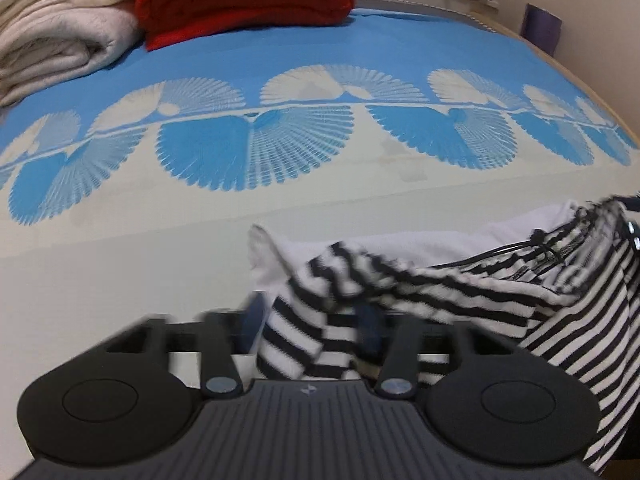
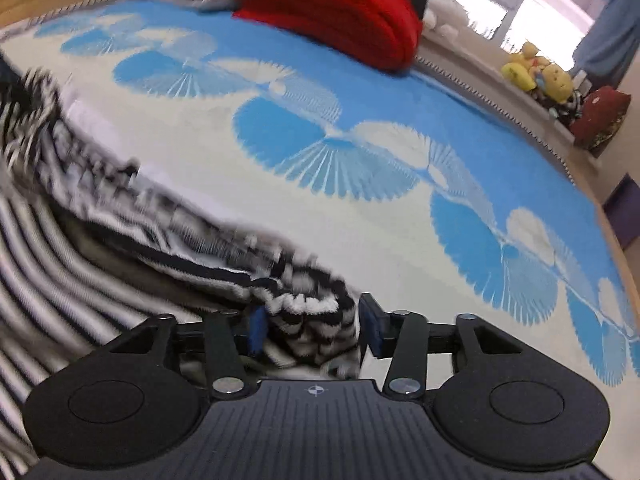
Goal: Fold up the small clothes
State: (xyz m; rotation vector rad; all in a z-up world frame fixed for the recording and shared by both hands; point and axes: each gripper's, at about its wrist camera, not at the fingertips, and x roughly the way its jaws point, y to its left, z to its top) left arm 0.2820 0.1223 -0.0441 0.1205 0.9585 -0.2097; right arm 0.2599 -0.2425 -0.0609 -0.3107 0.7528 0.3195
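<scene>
left wrist | striped garment [image 1: 420, 284] in left gripper [image 1: 310, 326] | no readable writing

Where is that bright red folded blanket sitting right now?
The red blanket lies at the far end of the blue-and-white bedspread, top left in the left wrist view, right beside a folded cream blanket.

A: Both views are evenly lit and soft, with no hard shadows on the blue and cream fan-patterned bedspread [image 1: 320, 136].

B: The bright window [image 2: 516, 4] at the right wrist view's top right is nearly washed out.

A: Motion blur smears the black-and-white striped knit garment [image 2: 120, 208], worst at that view's left.

B: Fisheye bending curves the bed's edges, and the corners go dark.
</scene>
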